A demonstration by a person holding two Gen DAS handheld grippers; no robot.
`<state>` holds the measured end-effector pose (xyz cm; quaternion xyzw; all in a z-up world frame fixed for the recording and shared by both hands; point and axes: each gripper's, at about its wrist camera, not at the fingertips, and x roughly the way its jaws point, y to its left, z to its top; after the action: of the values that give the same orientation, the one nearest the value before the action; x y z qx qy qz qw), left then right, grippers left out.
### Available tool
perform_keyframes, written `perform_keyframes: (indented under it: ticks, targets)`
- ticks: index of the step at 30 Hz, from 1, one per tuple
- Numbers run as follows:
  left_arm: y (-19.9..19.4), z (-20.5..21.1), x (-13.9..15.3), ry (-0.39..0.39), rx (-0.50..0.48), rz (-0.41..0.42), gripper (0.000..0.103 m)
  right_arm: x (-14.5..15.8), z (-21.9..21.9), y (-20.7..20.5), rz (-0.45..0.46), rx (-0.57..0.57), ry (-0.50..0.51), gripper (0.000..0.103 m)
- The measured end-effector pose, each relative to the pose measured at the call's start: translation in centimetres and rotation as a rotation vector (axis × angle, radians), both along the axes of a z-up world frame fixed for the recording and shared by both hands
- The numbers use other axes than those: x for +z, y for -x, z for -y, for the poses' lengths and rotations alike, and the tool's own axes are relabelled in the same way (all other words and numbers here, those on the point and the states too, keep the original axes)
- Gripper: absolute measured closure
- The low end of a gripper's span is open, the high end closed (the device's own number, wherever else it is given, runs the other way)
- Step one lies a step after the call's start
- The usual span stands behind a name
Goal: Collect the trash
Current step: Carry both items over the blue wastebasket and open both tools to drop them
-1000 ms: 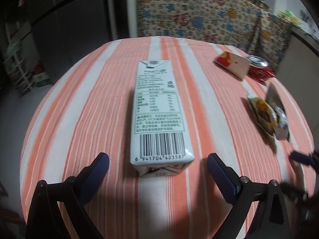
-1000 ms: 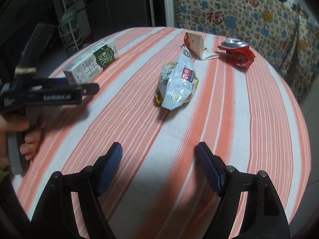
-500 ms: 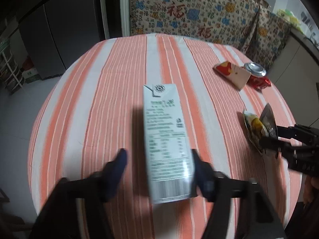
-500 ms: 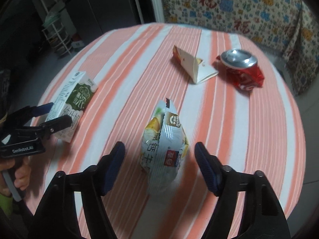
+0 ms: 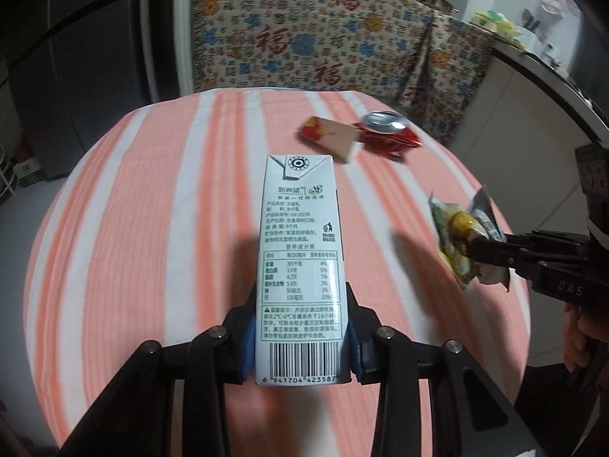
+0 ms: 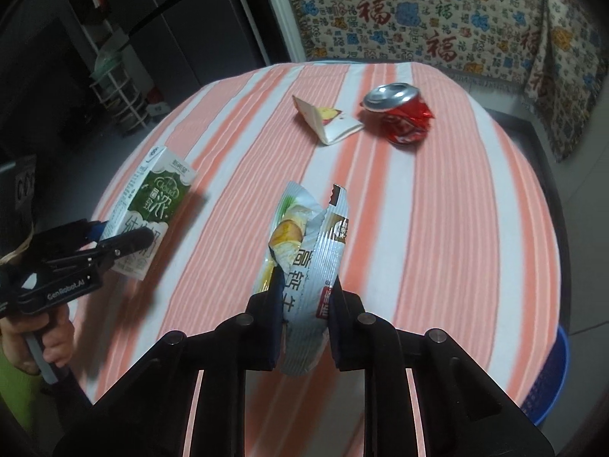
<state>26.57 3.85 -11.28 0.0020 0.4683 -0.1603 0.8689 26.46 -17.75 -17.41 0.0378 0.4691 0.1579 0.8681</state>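
Both grippers had just closed: left gripper clamped the milk carton, right gripper, jaws closing, squeezed the snack wrapper; both pieces lifted, ready for binning.

Left gripper clamped, right gripper closing.

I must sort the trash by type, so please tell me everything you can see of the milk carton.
The milk carton is a slim rectangular box that looks like coated paperboard. One face is white with printed text, a nutrition table and a barcode near its lower end; the right wrist view shows a dark green front panel. It looks intact, not crushed. The left claw clamps its lower end between blue pads. It appears lifted clear of the striped tablecloth, with nothing else touching it.
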Motion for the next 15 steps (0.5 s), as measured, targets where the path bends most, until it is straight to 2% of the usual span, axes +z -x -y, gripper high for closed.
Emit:
perform_keyframes:
  ticks: [7, 15]
  targets:
    - [2.2, 6.9, 1.2, 0.027, -0.107, 0.018, 0.066, 0.8, 4.3, 2.9, 0.014, -0.043, -0.025, 0.085]
    - [3.7, 15.4, 1.7, 0.065, -0.236, 0.014, 0.066, 2.0, 12.6, 6.9, 0.034, -0.158, -0.023, 0.085]
